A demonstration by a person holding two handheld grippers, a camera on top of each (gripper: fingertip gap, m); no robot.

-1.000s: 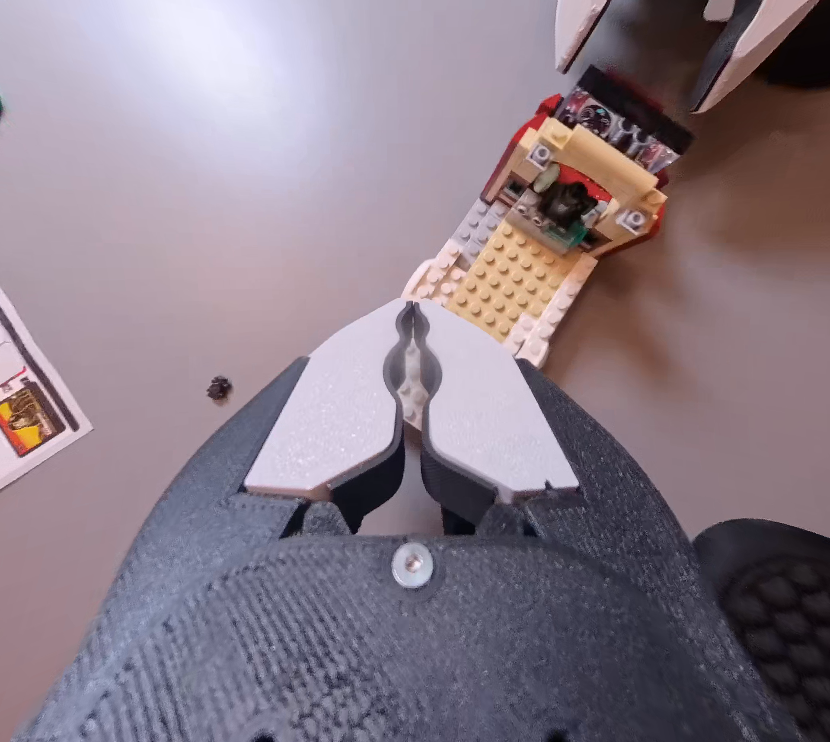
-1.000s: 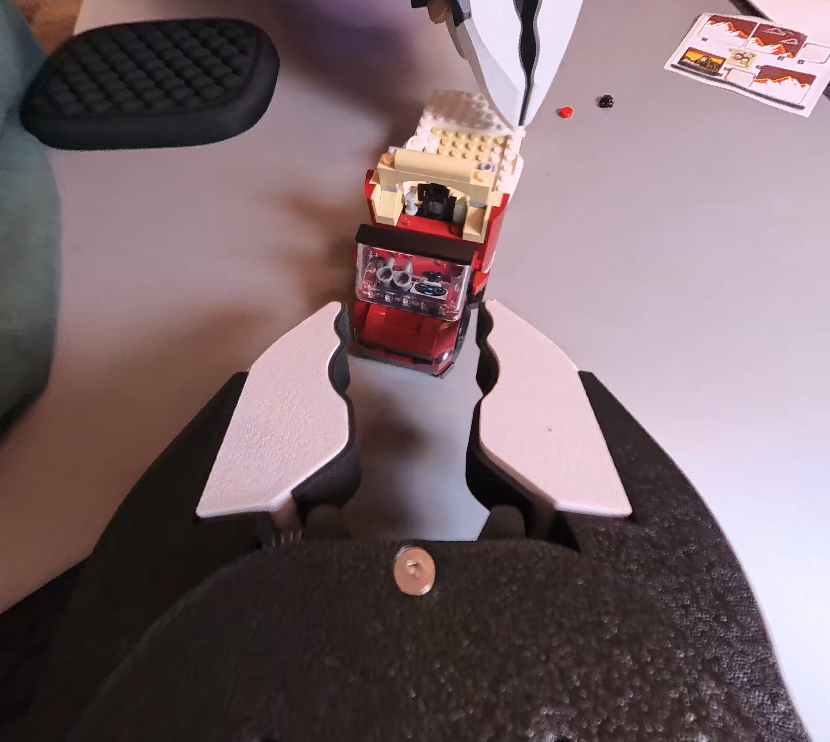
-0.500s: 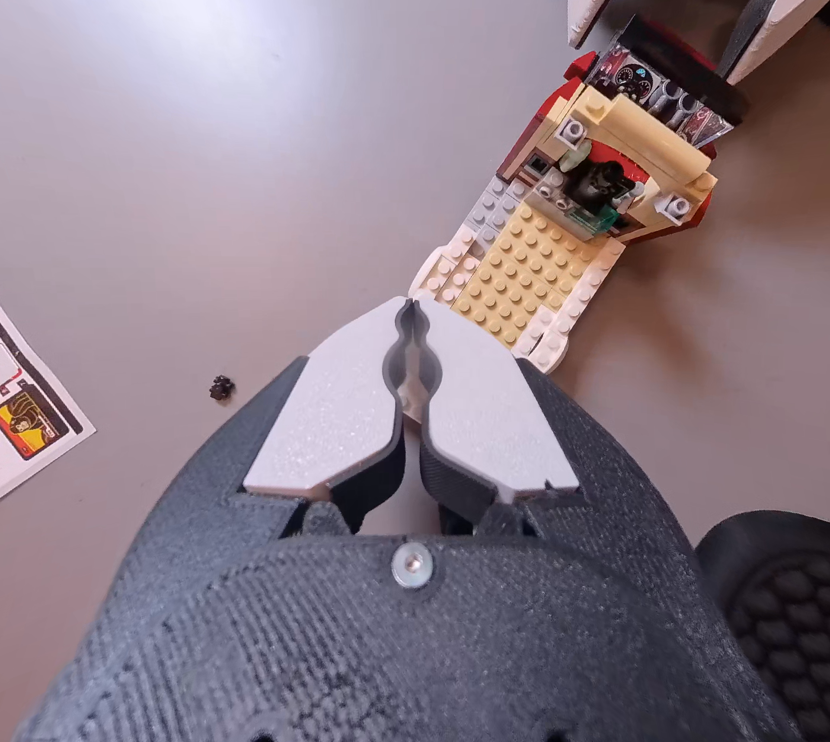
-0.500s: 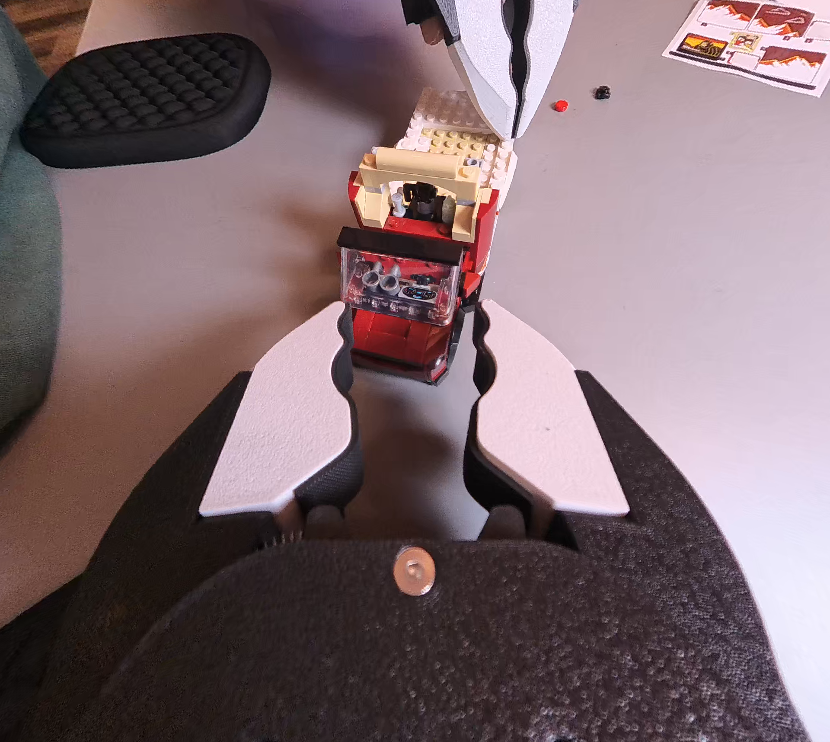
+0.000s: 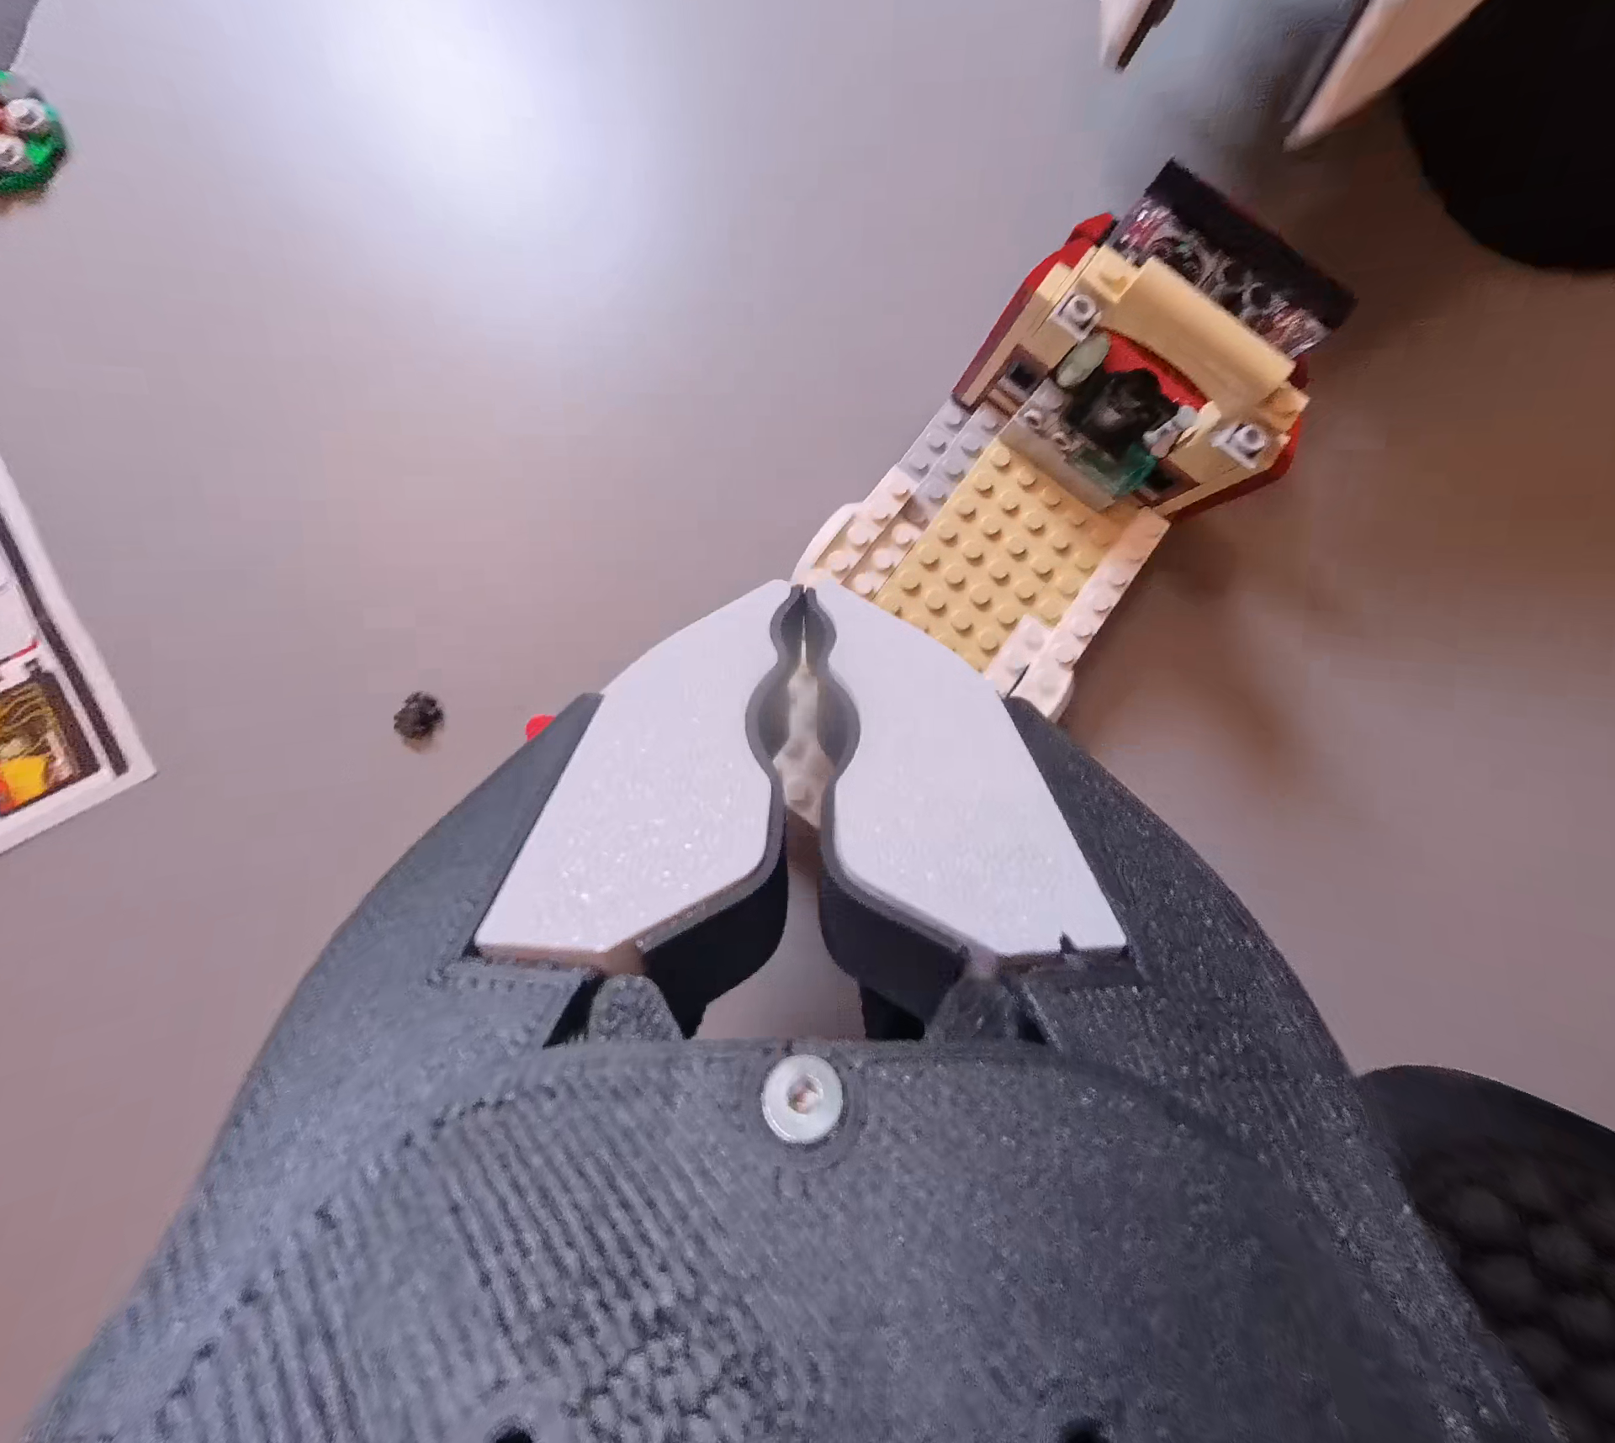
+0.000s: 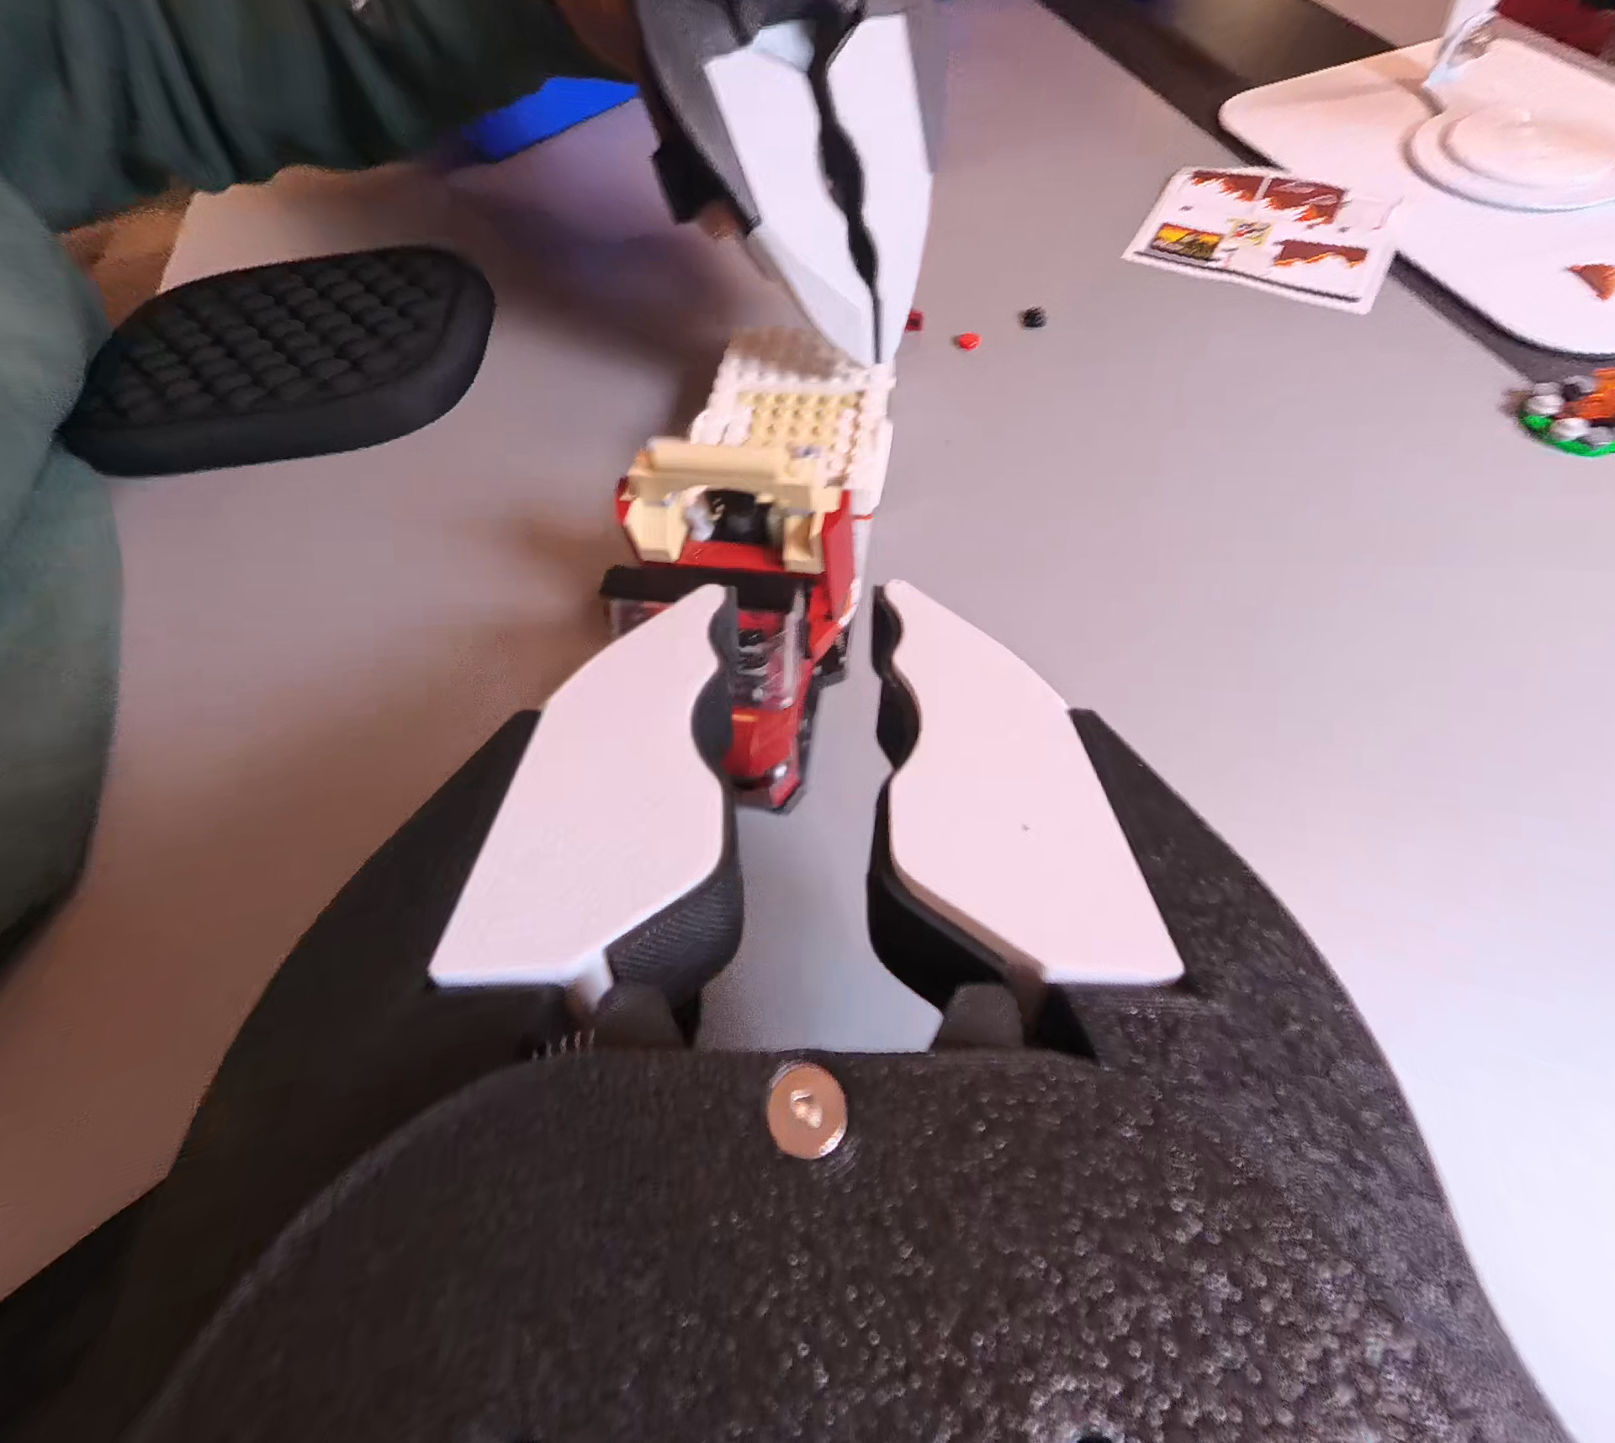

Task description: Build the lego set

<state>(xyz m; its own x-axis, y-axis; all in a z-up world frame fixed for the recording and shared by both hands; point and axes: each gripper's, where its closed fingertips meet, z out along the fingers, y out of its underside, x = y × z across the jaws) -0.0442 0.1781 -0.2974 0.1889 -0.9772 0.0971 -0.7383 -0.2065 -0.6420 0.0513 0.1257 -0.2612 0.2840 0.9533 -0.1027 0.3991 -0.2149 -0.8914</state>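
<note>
The left gripper (image 5: 804,602) is pinched closed on the white rear edge of the lego truck (image 5: 1049,492), probably to steady it mid-table; the right gripper (image 6: 800,602) is parted around its red nose, not yet clamped, loose studs (image 6: 966,340) lying toward the far edge

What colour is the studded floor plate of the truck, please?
Tan studded floor plate, clearest in the left wrist view.
</note>
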